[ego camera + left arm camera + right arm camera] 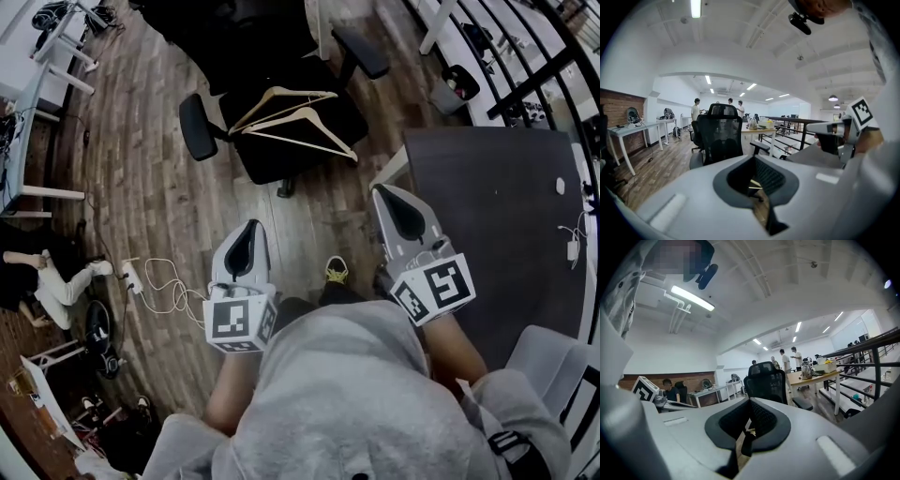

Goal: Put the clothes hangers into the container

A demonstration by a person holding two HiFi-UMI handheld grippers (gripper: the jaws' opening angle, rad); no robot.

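Two wooden clothes hangers [292, 122] lie across each other on the seat of a black office chair [272, 161] ahead of me. My left gripper [252, 227] is shut and empty, pointing at the chair from well short of it over the wooden floor. My right gripper [381, 192] also looks shut and empty, level with the chair's right side, by the corner of a dark table [497, 216]. In the left gripper view the chair [723, 136] stands beyond the closed jaws [759, 185]. The right gripper view shows the chair [765, 380] past its closed jaws [747, 431]. No container is clearly in view.
A power strip with white cables [155, 286] lies on the floor at left. A person [42, 281] sits on the floor at far left. A small bin [450, 89] stands at top right by a railing. Desks and standing people [697, 110] are far behind the chair.
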